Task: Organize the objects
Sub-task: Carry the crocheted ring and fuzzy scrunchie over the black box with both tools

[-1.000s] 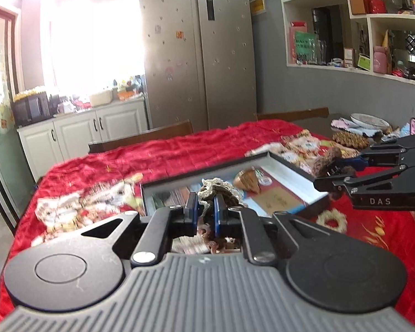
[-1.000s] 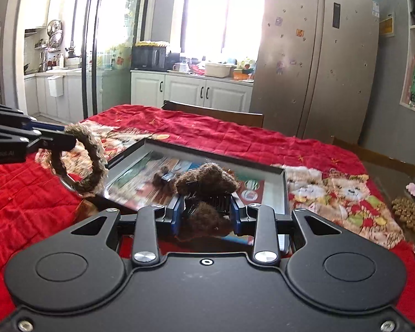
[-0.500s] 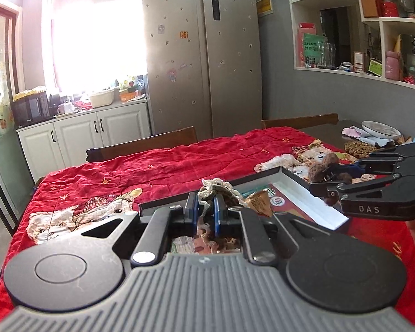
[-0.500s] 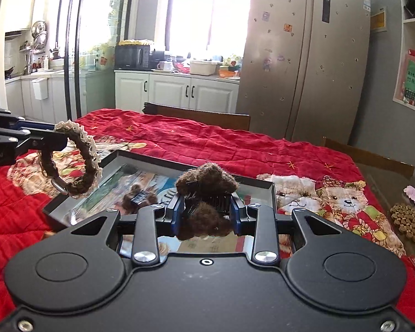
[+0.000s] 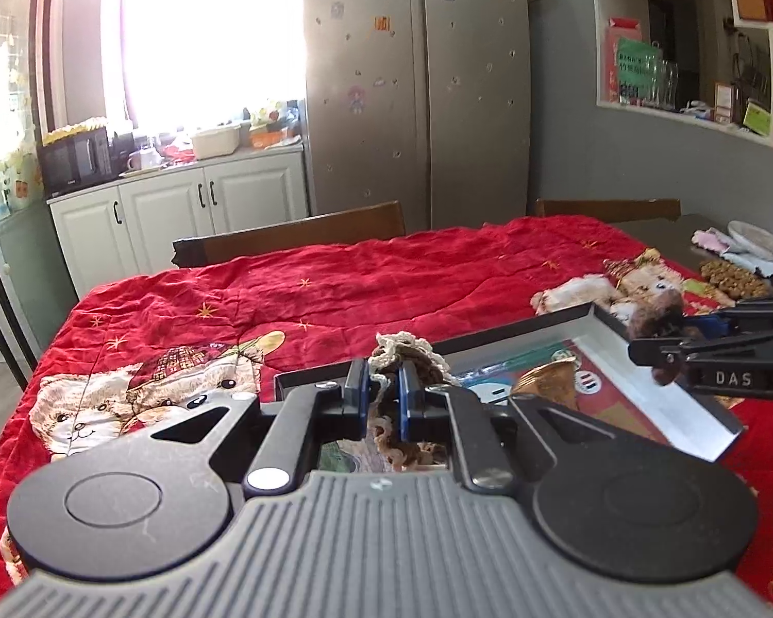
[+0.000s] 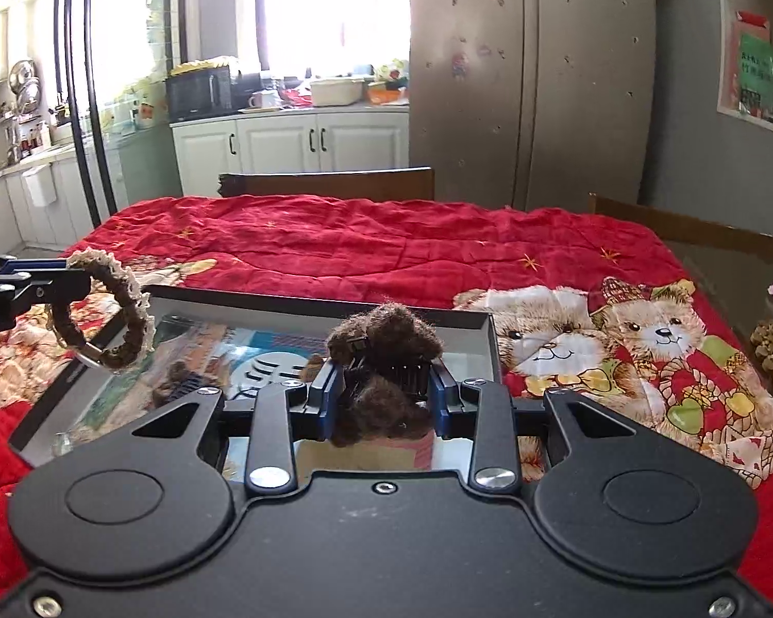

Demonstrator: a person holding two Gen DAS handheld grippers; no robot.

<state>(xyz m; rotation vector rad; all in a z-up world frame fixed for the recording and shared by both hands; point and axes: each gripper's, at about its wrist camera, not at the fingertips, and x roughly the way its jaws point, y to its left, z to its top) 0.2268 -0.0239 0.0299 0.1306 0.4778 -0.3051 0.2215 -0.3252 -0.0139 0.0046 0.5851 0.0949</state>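
Both hand-held grippers [image 5: 384, 401] [image 6: 381, 391] farther over tray [image 6: 427, 311]

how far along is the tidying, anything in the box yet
Done: little that shows; the open box has a printed floor and a gold item I cannot identify. In hand: the left claw is shut on a lace-edged brown ring, the right claw on a fuzzy brown hair clip, both near the box. Left: dropping both in.

Left claw [image 5: 384, 394] grips a lace-edged brown ring [image 5: 406, 355]; open box [image 5: 659, 401] beneath.
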